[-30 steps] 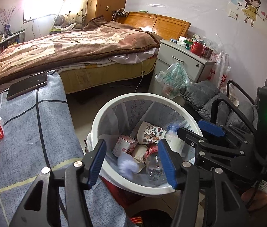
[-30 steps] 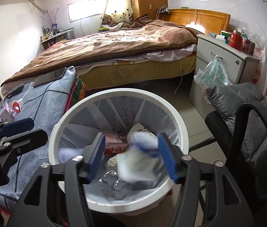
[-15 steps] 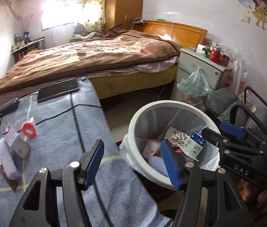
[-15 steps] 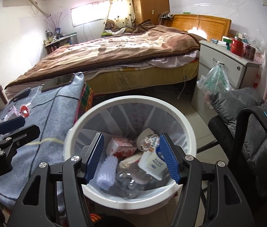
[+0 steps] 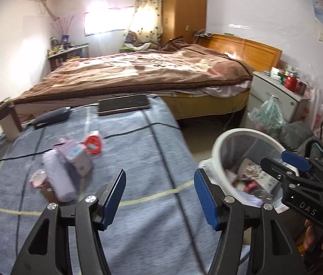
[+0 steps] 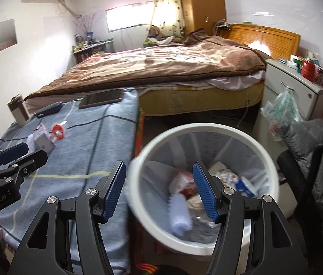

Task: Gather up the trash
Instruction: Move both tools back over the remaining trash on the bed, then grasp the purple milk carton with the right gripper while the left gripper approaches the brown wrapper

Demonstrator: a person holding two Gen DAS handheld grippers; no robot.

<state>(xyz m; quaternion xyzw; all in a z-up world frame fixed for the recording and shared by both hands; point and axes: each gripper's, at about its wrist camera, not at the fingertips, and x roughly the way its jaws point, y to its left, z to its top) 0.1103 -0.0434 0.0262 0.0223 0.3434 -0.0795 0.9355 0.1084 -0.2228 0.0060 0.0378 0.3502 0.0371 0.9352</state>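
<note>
We already have cartons, a cup and a bottle lying in the white bin [image 6: 203,129]. Left on the tabletop [image 5: 138,151]: a small carton [image 5: 75,158], a pale roll [image 5: 57,178] and a red wrapper [image 5: 92,143]. Our left gripper [image 5: 159,198] has spread, empty jaws, the litter far-left of them. Our right gripper [image 6: 159,190], also spread and empty, hangs over the bin.

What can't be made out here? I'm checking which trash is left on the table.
- Left wrist view: small purple carton, lilac roll and red-white wrapper are motion-blurred; print unreadable.
- Crumpled piece: blurred, half behind the roll.
- Right wrist view: the left gripper covers part of that pile.
- White bin: contents blurred, partly behind the right gripper.
</note>
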